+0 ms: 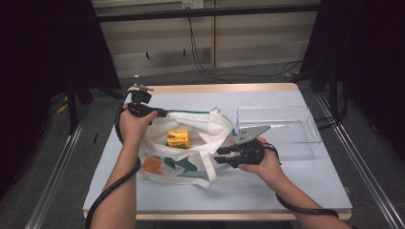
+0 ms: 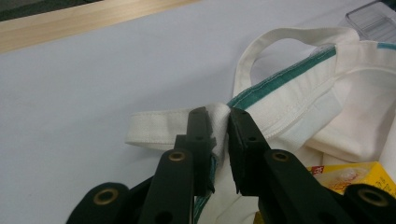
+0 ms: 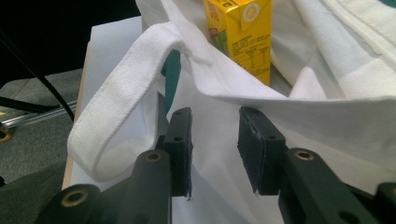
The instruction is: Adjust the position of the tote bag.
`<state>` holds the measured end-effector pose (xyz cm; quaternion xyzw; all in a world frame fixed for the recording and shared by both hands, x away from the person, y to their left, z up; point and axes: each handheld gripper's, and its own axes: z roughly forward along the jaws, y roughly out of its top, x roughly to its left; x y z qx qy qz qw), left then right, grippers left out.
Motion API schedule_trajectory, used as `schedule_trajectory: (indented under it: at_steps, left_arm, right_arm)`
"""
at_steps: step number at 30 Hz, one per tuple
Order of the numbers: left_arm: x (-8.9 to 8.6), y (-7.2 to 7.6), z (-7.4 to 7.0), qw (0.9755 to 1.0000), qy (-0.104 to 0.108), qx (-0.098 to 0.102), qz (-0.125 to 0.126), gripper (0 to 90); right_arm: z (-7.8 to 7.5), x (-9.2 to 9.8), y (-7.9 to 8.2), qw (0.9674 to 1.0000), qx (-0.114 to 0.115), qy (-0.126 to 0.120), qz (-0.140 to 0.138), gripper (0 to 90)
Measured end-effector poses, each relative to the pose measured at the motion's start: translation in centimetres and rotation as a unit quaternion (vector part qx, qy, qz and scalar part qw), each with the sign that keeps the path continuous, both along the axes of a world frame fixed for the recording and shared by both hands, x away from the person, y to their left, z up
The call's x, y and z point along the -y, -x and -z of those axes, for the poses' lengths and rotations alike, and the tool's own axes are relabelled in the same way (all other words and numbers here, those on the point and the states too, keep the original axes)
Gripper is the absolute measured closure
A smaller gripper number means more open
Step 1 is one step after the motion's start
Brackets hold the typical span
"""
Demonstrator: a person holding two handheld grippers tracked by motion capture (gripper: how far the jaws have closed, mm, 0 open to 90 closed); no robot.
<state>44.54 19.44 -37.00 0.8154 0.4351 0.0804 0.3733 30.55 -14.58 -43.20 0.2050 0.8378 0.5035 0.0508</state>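
The yellow juice carton point(image 1: 178, 139) is lying inside the white tote bag point(image 1: 191, 148), between both tongs. The bag's rim is being pinched by the left gripper point(image 2: 217, 116); the right gripper point(image 3: 214, 126) is standing parted, gripping nothing, just before the near rim. Packing seems underway; next, another item is probably being called for

In the high view the yellow carton point(image 1: 178, 139) sits inside the white tote bag point(image 1: 191, 162), its lower part hidden by the cloth and its print too small to read. The left gripper view cuts the carton point(image 2: 348, 175) off at the bottom right, and the right gripper view crops its top point(image 3: 240, 32). The clear tray point(image 1: 286, 125) is partly covered by the right gripper point(image 1: 222, 156) and its grey plate. The left gripper point(image 1: 160, 113) has its jaw tips buried in the bag's rim.
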Motion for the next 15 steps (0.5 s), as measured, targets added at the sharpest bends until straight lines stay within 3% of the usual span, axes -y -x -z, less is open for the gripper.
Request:
schedule_trajectory:
  at_steps: [11,12,15]
  left_arm:
    - [0.0,-0.1,-0.1,1.0,-0.004,-0.002,0.003,79.5]
    - [-0.2,-0.1,-0.2,0.9998,-0.014,-0.004,0.013,79.5]
    - [-0.2,-0.2,-0.2,0.9998,-0.014,-0.004,0.014,79.5]
  right_arm:
    - [-1.4,0.8,-0.1,0.9994,0.021,-0.018,0.019,51.1]
    - [-1.5,0.8,-0.1,0.9994,0.022,-0.017,0.019,50.4]
    - [-1.8,0.7,-0.2,0.9993,0.028,-0.015,0.02,47.9]
